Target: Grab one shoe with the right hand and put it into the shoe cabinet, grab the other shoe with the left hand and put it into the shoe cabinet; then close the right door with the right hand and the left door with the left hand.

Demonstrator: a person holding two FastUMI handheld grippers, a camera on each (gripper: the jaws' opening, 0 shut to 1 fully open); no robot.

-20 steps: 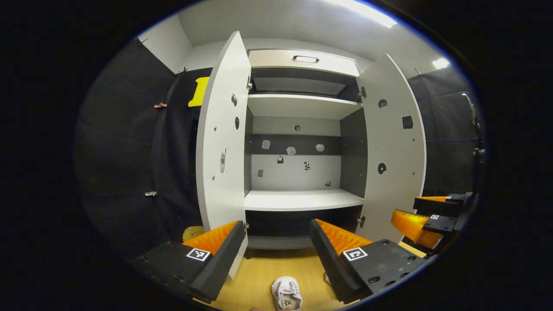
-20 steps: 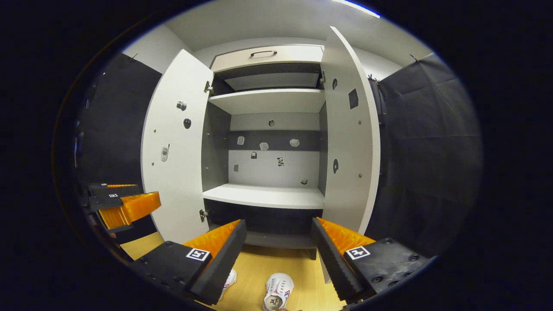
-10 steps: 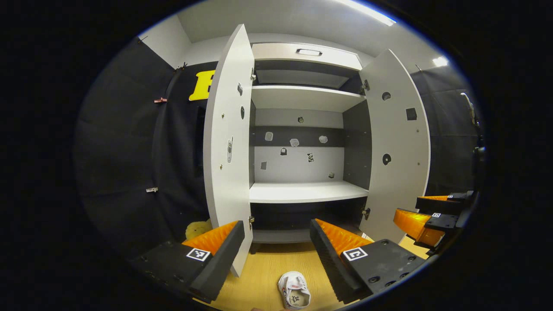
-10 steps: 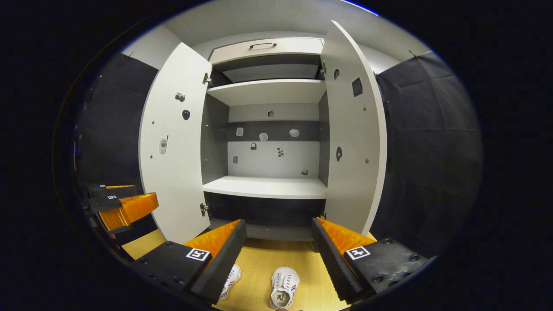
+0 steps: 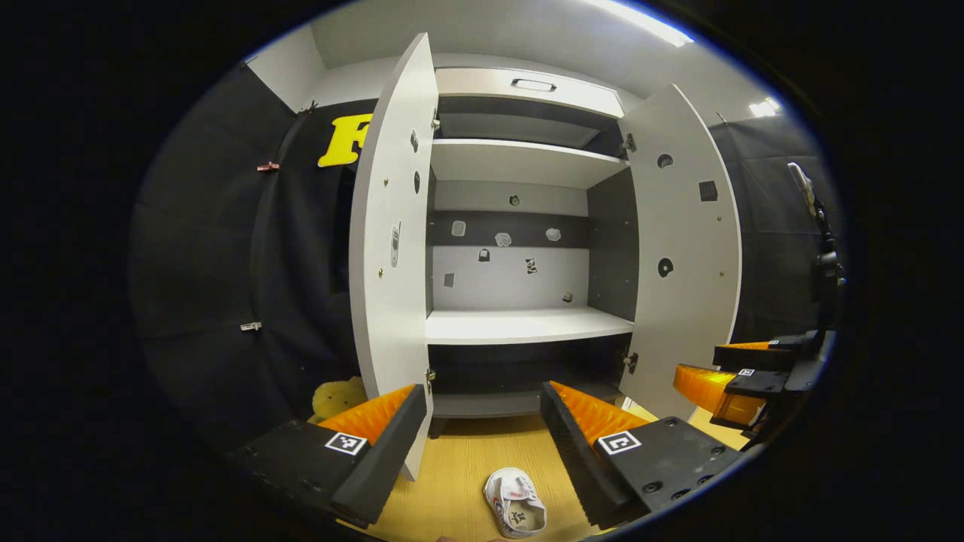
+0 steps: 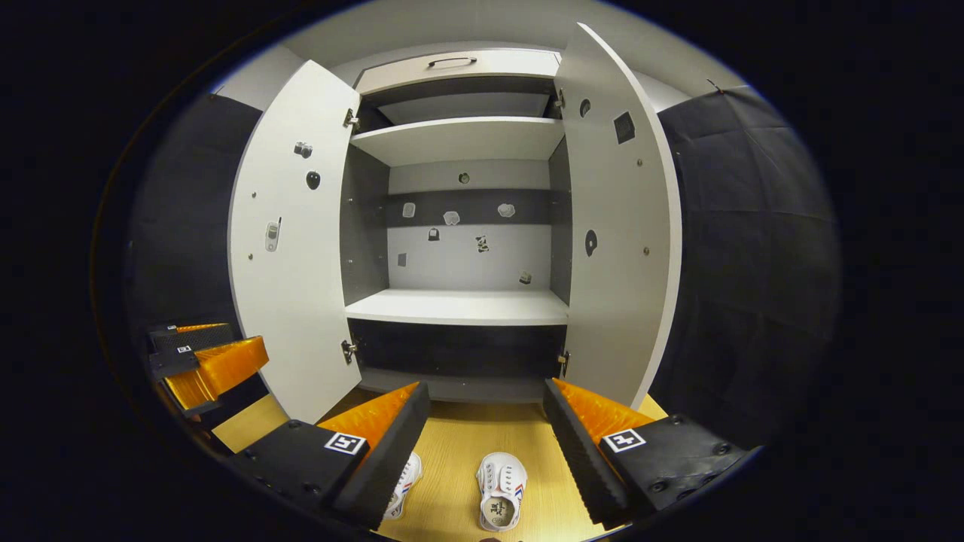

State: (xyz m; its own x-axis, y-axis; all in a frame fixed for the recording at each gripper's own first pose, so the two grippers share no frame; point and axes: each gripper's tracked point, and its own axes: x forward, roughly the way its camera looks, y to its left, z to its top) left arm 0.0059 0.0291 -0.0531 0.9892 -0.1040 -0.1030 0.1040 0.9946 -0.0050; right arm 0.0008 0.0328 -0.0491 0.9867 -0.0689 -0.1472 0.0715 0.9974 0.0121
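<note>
Shoes (image 6: 501, 498) nearer now; cabinet (image 6: 459, 307) doors wide.

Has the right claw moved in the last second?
Yes. In the right gripper view the cabinet shelf sits higher and the shoes show more, so the open right claw has tilted or dropped downward.

Ahead of the right claw (image 6: 486, 418) the shoe cabinet (image 6: 459, 226) stands open, its middle shelf (image 6: 459, 307) bare. Left door (image 6: 290, 248) and right door (image 6: 617, 226) swing outward, flanking the approach. Two shoes (image 6: 501, 500) lie on the floor (image 6: 452, 459) just below the spread claw; the left claw (image 6: 203, 361) hovers at far left
</note>
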